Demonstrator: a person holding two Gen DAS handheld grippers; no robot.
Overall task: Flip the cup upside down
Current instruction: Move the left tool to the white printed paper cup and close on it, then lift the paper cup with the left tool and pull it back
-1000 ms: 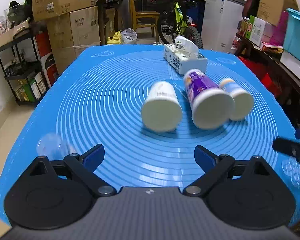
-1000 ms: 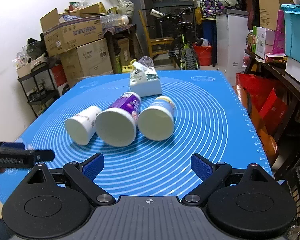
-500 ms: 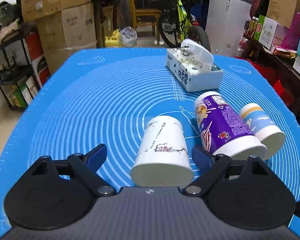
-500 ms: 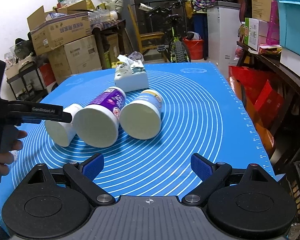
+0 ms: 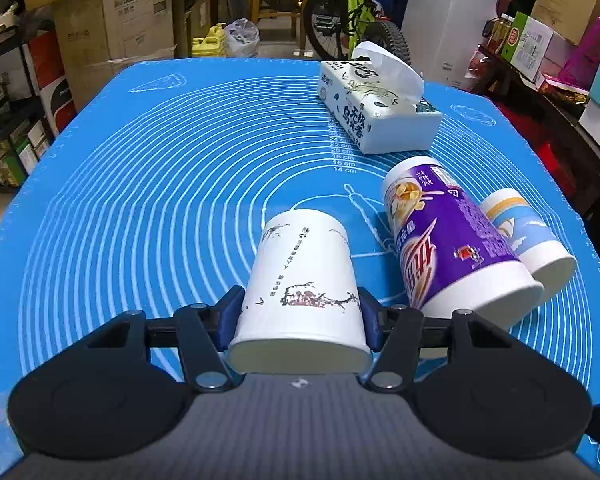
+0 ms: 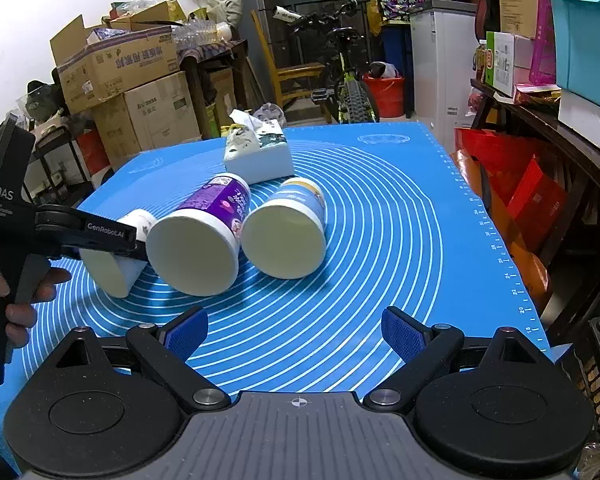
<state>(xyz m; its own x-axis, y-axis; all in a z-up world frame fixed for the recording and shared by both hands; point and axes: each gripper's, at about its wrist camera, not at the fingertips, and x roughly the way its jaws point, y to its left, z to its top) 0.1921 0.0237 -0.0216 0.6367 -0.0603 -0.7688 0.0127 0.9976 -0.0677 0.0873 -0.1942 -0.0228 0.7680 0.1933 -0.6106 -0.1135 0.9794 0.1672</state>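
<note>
Three paper cups lie on their sides on the blue mat (image 5: 140, 200), mouths toward me. My left gripper (image 5: 300, 316) is shut on the white cup (image 5: 300, 280) near its mouth, one blue pad on each side. The purple cup (image 5: 452, 248) lies right of it, touching the blue-and-white cup (image 5: 524, 240). In the right wrist view, the left gripper (image 6: 112, 240) clamps the white cup (image 6: 108, 272) at the left, next to the purple cup (image 6: 204, 240) and the blue-and-white cup (image 6: 288, 236). My right gripper (image 6: 296, 332) is open and empty over the mat's near edge (image 6: 380, 208).
A white tissue box (image 5: 376, 112) stands on the mat behind the cups, also in the right wrist view (image 6: 260, 152). Cardboard boxes (image 5: 112, 20), a bicycle (image 5: 352, 12) and a white appliance (image 5: 452, 12) stand beyond the table. Shelves with red bags (image 6: 520, 184) run along the right.
My left gripper has moved forward to the white cup and closed on its sides. The right gripper has stayed about where it was, open.
</note>
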